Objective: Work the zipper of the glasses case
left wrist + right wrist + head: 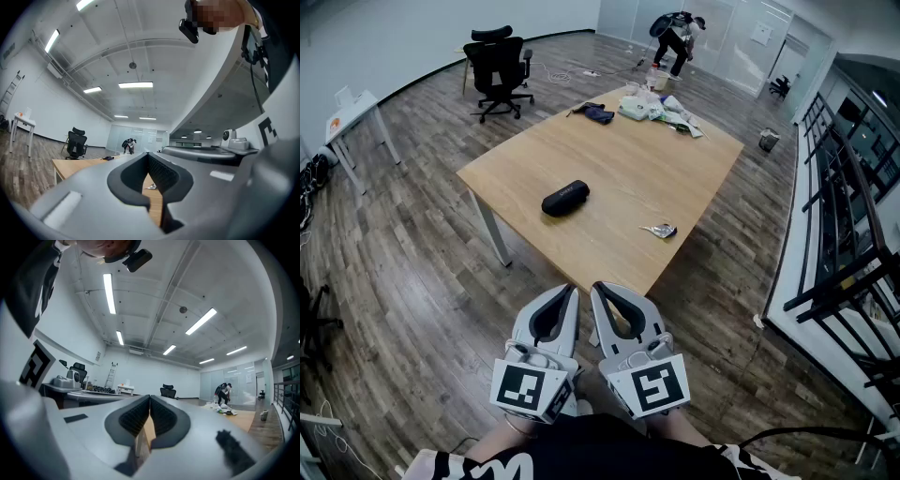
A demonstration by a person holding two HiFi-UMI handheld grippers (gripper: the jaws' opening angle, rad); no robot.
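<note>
The black glasses case [565, 198] lies on the light wooden table [609, 169], left of its middle, with nothing touching it. Both grippers are held side by side close to my body, over the floor short of the table's near corner. The left gripper [573, 290] is shut with nothing in it. The right gripper [597, 287] is shut and empty too. In the left gripper view the left gripper [148, 153] has its pads meeting at the tip; in the right gripper view the right gripper [150, 397] looks the same. Neither gripper view shows the case.
A small silver wrapper [659, 230] lies near the table's right front edge. A dark cloth [596, 112] and a pile of bags and a bottle [661, 106] sit at the far end. A black office chair [499, 67], a person [677, 37] and a railing [853, 234] surround the table.
</note>
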